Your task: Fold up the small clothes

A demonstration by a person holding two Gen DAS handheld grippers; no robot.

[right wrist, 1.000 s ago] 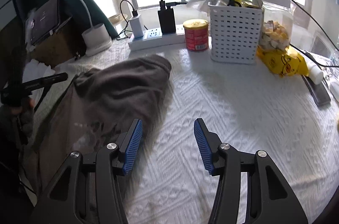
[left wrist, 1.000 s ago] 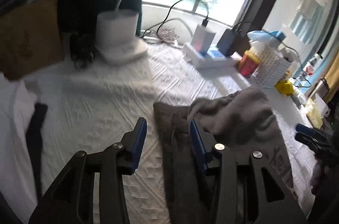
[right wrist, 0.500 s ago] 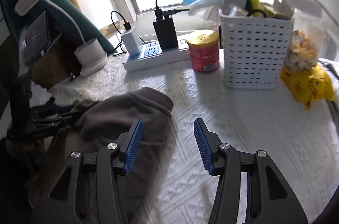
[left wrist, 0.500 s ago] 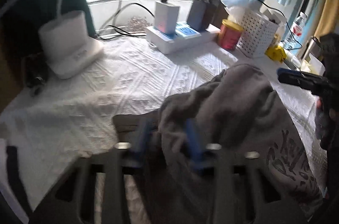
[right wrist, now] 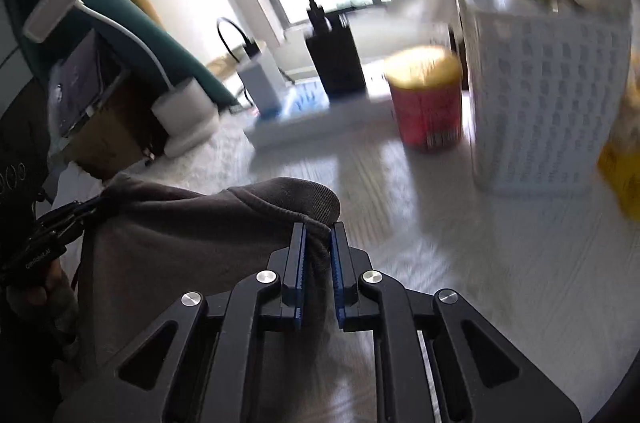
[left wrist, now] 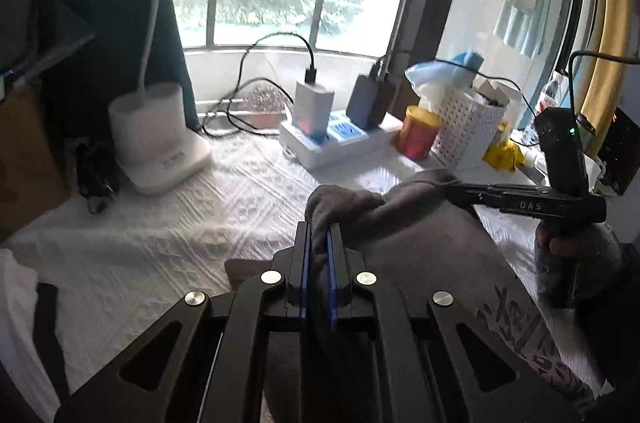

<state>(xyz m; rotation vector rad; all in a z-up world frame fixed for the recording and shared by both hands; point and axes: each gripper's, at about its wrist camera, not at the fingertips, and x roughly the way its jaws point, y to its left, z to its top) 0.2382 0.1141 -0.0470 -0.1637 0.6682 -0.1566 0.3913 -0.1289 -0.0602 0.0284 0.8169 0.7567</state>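
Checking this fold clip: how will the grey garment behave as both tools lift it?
The grey garment looks floppy: it sags between the left tool and right tool. Its thick knit probably grips the pads. Likely light; it bunches easily.

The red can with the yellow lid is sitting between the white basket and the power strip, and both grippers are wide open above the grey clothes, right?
Not quite. The red can does sit between the white basket and the power strip. But the grippers are not open: the left gripper and right gripper are each shut on the grey clothes, as both wrist views show.
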